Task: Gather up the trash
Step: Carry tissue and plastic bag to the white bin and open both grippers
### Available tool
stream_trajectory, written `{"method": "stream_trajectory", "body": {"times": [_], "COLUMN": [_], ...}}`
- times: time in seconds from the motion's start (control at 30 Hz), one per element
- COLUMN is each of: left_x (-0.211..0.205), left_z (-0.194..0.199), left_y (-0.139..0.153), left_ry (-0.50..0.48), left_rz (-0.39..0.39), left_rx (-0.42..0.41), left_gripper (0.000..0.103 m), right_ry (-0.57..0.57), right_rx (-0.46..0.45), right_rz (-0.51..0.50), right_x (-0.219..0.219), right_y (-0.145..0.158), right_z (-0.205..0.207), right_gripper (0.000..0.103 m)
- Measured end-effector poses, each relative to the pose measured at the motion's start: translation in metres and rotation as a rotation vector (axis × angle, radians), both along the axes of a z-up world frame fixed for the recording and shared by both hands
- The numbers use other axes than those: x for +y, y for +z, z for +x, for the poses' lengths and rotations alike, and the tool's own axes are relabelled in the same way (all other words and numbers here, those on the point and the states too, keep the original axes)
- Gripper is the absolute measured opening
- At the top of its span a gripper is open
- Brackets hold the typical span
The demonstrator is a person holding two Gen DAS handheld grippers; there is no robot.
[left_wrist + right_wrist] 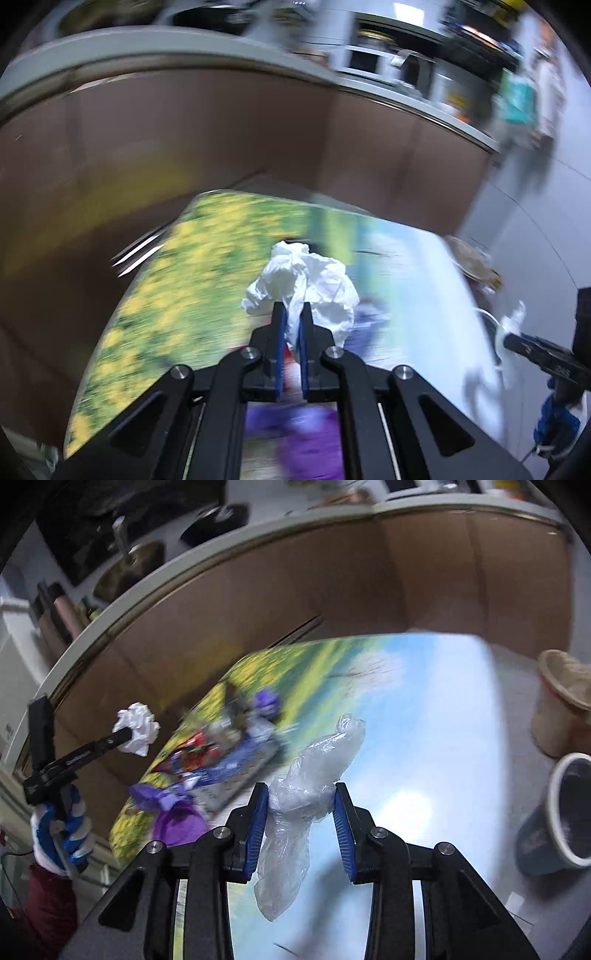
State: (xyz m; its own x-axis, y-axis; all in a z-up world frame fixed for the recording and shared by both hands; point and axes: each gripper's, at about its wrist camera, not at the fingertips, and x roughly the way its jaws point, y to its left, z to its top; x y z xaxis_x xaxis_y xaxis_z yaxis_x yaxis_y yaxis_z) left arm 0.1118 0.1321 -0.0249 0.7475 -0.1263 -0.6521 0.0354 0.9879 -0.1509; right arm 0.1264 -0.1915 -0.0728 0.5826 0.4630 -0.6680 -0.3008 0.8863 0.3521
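Left tool (291,314) is clamping a crumpled white tissue (303,280) above the printed tabletop (406,258); light, soft, no clear long axis.

Right tool (301,801) is pinching a twisted clear plastic bag (306,794) at mid-length, 1 end pointing up-right, the other hanging down. Bag is probably slippery, so a mid-twist hold suits it.

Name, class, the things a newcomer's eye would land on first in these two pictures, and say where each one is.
First, the crumpled white tissue, pinched between the left gripper's blue pads above a flower-print mat. Next, the twisted clear plastic bag, clamped in the right gripper over the mat's sky-blue part. Purple wrappers lie on the mat, and two cups stand at the right edge.
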Motion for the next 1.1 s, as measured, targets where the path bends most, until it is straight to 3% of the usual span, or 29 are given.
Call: {"method": "stream_trajectory", "body": {"times": [0.17,0.4,0.53,0.7,0.73,0.87,1.1], "left_x": [-0.123,-0.308,-0.405,-0.495,-0.507,-0.541,-0.536], "left_z": [0.038,0.092,0.121,0.153,0.16,0.182,0.193], "left_y": [0.004,-0.019,-0.038,-0.063,-0.07,-0.095,-0.108], "left_ry": [-0.225,-0.492,-0.602,-0.667,-0.666,-0.694,-0.708], "left_rz": [0.001,0.032,0.045,0.059,0.061,0.022,-0.078], "left_rx": [0.017,0.083,0.117,0.169,0.183,0.26,0.335], "left_gripper": [0.006,0.006,0.006,0.008,0.008,0.009,0.01], "right_ry": [-0.194,-0.422,-0.505,-0.567,-0.574,-0.614,-0.676], "right_rx": [-0.017,0.013,0.045,0.081,0.09,0.116,0.107], "right_rz": [-0.029,-0.098,-0.142,-0.168,-0.178,-0.225,-0.27], "right_x": [-0.102,-0.226,-0.272,-0.316,-0.323,-0.35,-0.36], "right_y": [-0.003,-0.031,-0.053,-0.078,-0.082,-0.095,-0.087], "right_z": [-0.01,0.009,0.03,0.056,0.061,0.08,0.071], "right_gripper": [0.035,0.036,0.038,0.039,0.039,0.058,0.065]}}
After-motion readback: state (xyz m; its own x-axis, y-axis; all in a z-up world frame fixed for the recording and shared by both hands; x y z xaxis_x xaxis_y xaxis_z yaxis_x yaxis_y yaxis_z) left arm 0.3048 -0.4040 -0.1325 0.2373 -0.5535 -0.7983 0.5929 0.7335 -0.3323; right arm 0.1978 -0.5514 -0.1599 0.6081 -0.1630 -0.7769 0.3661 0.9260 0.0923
